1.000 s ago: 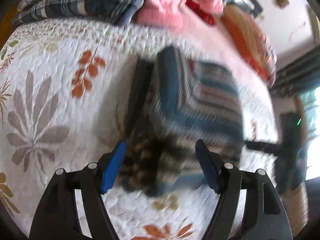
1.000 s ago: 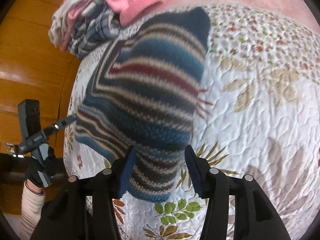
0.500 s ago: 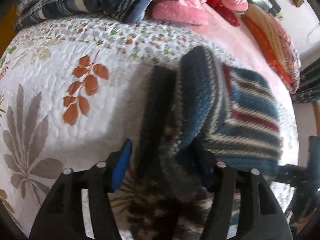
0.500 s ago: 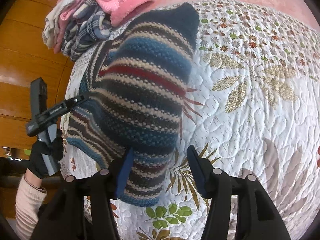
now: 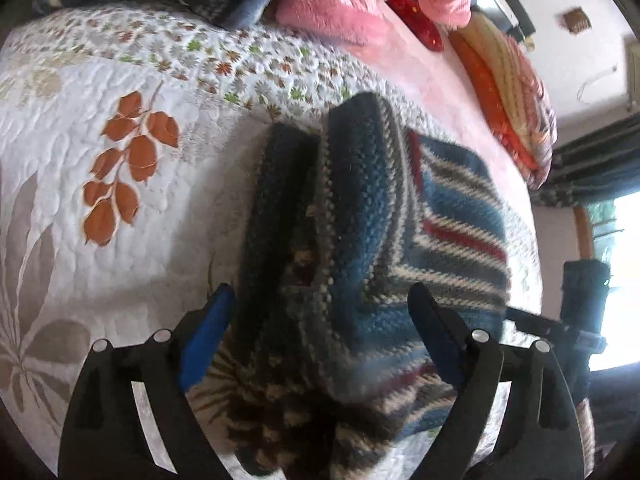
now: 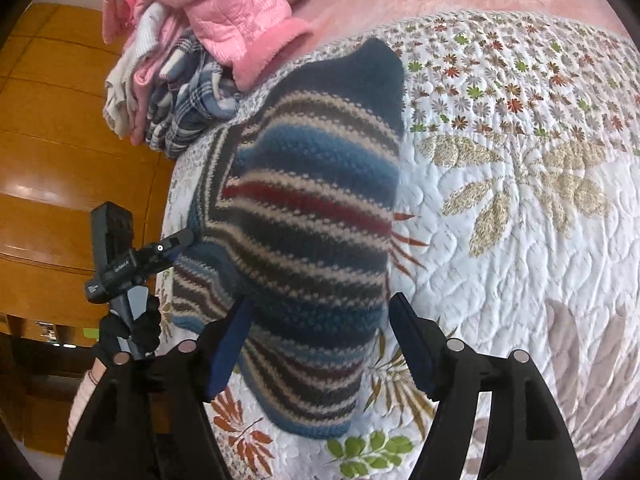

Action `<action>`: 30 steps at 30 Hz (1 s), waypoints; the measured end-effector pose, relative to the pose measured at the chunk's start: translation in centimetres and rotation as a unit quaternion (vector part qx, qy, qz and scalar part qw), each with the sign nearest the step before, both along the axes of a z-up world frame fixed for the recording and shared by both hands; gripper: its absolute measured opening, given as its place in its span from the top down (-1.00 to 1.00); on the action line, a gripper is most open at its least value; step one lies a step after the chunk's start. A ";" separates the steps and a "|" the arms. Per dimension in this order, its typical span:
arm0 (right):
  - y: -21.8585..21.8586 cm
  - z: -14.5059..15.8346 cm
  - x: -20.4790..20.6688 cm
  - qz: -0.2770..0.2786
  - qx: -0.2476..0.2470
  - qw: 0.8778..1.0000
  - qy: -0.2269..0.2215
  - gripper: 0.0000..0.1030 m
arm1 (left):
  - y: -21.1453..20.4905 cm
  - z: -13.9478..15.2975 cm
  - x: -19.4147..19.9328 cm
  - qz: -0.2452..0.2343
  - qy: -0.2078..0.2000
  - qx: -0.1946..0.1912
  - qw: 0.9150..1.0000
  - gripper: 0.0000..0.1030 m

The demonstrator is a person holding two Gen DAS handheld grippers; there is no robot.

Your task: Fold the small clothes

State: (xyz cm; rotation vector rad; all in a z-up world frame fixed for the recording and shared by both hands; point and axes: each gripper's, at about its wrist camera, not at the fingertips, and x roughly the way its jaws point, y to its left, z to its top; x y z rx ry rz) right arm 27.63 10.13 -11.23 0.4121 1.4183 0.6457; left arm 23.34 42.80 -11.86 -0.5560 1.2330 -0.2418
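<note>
1. The striped sweater [image 6: 304, 220] is lying folded on the quilt [image 6: 520, 240], beside the clothes pile [image 6: 192, 80].
2. You are holding both grippers, left [image 5: 320, 344] and right [image 6: 320, 344], apart and empty over the sweater.
3. Judgement: folding is finishing; next, press it flat.

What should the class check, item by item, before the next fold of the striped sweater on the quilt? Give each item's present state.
1. Left tool open: ok, fingers spread either side of the striped sweater.
2. Right tool open: ok, sweater edge lies between its fingers, not pinched.
3. Sweater on the quilt, not hanging off: ok.
4. Sweater lying flat: not ok, one side is bunched into raised ridges in the left view.
5. Clothes pile clear of the sweater: cannot tell, the far corner lies close beside it.
</note>
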 end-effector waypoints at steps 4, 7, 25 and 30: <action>0.1 -1.4 1.2 -0.009 0.019 1.000 0.008 -0.47 | -1.9 -1.1 1.5 -0.039 -0.004 -0.008 0.999 -0.72; 1.0 -2.3 1.8 0.003 0.033 0.999 0.016 -0.53 | -2.7 -2.1 2.4 -0.049 -0.006 -0.009 0.999 -0.75; 4.3 -1.7 1.1 0.039 0.045 0.998 -0.027 -0.16 | -4.4 -2.2 0.4 -0.064 -0.040 -0.040 0.996 0.21; 2.4 1.5 -1.1 0.066 0.043 0.996 -0.037 -0.15 | -7.8 0.1 -2.4 -0.066 -0.053 -0.064 0.994 0.27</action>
